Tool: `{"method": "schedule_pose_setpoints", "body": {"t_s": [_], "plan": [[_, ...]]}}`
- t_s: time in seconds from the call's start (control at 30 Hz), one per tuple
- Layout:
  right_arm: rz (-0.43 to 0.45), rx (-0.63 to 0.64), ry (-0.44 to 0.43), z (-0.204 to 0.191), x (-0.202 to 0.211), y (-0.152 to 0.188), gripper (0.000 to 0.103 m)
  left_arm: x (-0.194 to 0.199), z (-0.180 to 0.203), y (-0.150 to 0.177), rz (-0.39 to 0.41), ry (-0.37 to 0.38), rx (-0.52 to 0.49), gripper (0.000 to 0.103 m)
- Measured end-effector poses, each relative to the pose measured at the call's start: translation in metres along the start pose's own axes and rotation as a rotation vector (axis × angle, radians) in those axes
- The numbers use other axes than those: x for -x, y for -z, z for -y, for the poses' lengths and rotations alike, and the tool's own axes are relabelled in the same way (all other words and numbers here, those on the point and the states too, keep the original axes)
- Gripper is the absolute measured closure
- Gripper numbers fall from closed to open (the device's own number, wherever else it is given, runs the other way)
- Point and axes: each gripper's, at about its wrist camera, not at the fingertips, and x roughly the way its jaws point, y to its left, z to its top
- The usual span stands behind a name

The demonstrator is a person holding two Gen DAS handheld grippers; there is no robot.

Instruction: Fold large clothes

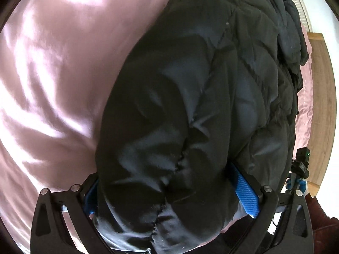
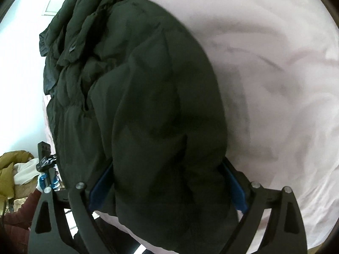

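Note:
A large black puffer jacket (image 1: 201, 97) lies on a pink satin bed sheet (image 1: 53, 80). My left gripper (image 1: 169, 182) is shut on a thick bunch of the jacket, which fills the space between its blue pads (image 1: 246, 192). In the right wrist view the same jacket (image 2: 148, 97) appears dark green-black, and my right gripper (image 2: 167, 182) is shut on another thick fold of it between its blue pads (image 2: 235, 186). Both grips are at the near edge of the jacket. The rest of the jacket stretches away from me, bunched and quilted.
The sheet (image 2: 275, 84) spreads wide on the outer side of each gripper. A wooden bed frame (image 1: 320, 105) runs along the right of the left view. The other gripper (image 1: 300, 165) shows at that edge. A pile of yellow and white clothes (image 2: 14, 169) lies off the bed.

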Motion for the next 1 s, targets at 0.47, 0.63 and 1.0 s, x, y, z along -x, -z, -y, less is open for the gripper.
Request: {"method": "schedule_pose_setpoints", "body": {"t_s": [0.47,0.63,1.0], "plan": [[-0.094,-0.051,-0.047,-0.002,-0.021,0.001,0.008,0.002,0.002,0.016,-0.003,-0.008,0.004,0.006],[-0.105,-0.035,-0.018,-0.009,-0.026,0.004,0.012,0.008,0.004,0.025,0.008,-0.031,0.007,0.016],[-0.137,0.011,-0.021,-0.038,-0.028,0.009,0.061,0.005,0.009,0.039,0.027,-0.023,0.041,0.027]]}}
